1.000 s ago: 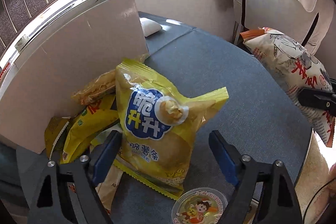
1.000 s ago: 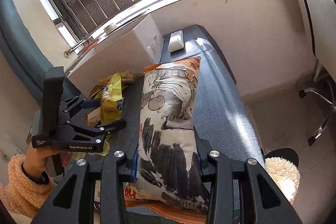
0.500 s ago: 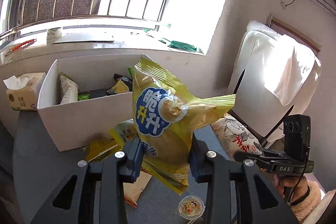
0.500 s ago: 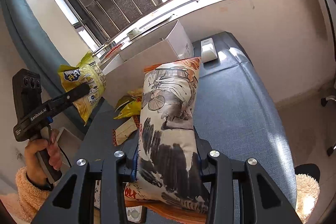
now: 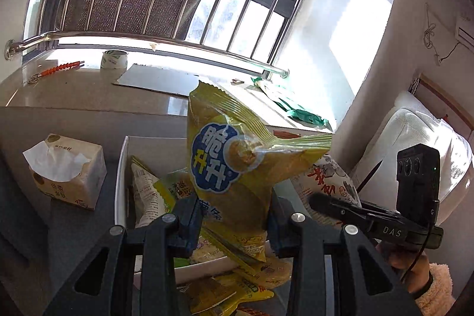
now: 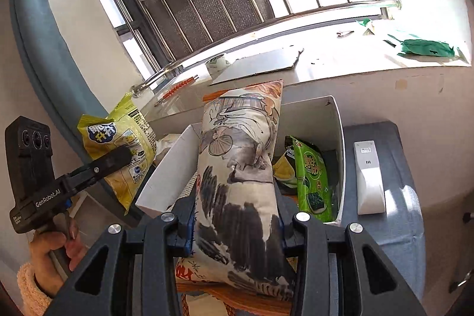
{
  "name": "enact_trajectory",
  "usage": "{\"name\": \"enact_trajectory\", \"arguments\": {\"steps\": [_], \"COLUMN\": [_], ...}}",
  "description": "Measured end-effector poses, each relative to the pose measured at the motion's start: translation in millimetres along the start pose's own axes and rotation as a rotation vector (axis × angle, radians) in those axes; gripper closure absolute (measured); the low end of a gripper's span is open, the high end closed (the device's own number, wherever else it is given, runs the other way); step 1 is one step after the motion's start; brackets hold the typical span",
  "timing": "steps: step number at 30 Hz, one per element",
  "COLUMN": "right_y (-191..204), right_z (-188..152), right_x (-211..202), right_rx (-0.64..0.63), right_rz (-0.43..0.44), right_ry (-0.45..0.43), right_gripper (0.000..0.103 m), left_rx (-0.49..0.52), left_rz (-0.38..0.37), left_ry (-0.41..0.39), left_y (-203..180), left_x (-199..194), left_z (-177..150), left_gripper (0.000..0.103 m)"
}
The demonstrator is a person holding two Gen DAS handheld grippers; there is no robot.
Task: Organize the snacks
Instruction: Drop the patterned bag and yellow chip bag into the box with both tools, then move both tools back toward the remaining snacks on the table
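"GenRobot.AI" marks the left gripper [image 6: 118,157]; "DAS" the right gripper [image 5: 318,202].

My yellow chip bag [image 5: 237,168] is blocking most of the white box [image 5: 120,168] behind it, and my ink-print bag [image 6: 240,182] is covering the box's middle. Its lower end is running off the frame. Small print on the packets is staying unreadable.

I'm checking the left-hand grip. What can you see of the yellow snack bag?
The yellow snack bag is a glossy, puffy foil pouch with a blue cloud logo, white characters and crimped seals. It stands nearly upright, tilted, one top corner folded sideways. The left gripper pinches its lower part between both pads, holding it in the air above the white box.
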State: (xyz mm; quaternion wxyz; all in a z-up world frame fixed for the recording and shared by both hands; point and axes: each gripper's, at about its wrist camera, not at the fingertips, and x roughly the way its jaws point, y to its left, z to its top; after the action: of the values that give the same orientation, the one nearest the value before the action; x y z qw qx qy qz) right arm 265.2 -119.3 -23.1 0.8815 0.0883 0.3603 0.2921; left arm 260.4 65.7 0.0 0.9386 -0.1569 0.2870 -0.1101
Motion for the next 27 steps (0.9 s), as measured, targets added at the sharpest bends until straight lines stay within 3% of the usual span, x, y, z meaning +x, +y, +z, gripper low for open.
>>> {"name": "enact_trajectory", "arguments": {"steps": [2,4,5,6,7,12,15,20,24,27], "right_y": [-0.5,-1.1,-0.9,-1.8,-2.8,-5.0,0.7,15.5,23.6,25.9], "right_z": [13.7,22.4,25.1,26.7,27.2,24.1,20.3,10.0,-10.9,-31.7], "right_x": [19.2,30.8,34.4,35.8,34.9,22.2,13.0,-3.1,-24.4,-40.7], "right_rx": [0.006,0.001,-0.005,-0.006,0.000,-0.004,-0.025,-0.053,-0.076,-0.088], "right_rz": [-0.020,-0.019,-0.023,-0.034,-0.044,-0.056,-0.064,-0.055,-0.048,-0.033], "right_ry": [0.029,0.018,0.014,0.009,0.000,-0.018,-0.037,-0.043,-0.061,-0.058], "right_gripper": [0.060,0.050,0.040,0.013,0.000,0.000,0.000,0.000,0.000,0.000], "left_rx": [-0.019,-0.069,-0.086,-0.096,-0.103,-0.086,-0.043,0.033,0.105,0.103], "left_rz": [0.011,0.027,0.050,0.052,0.035,0.044,0.085,0.086,0.110,0.102], "left_ry": [0.032,0.040,0.045,0.030,0.019,0.037,0.036,0.007,-0.021,-0.033], "left_y": [8.5,19.8,26.2,30.7,35.2,43.5,35.6,14.8,1.0,-2.6], "left_x": [16.0,24.8,28.6,27.2,24.6,12.0,-0.3,-23.3,-42.6,-56.8], "left_z": [4.4,5.4,4.8,3.8,1.5,-4.8,-5.9,-10.6,-31.6,-52.5], "left_gripper": [0.061,0.038,0.004,0.000,0.000,0.000,0.000,0.000,0.000,0.000]}}
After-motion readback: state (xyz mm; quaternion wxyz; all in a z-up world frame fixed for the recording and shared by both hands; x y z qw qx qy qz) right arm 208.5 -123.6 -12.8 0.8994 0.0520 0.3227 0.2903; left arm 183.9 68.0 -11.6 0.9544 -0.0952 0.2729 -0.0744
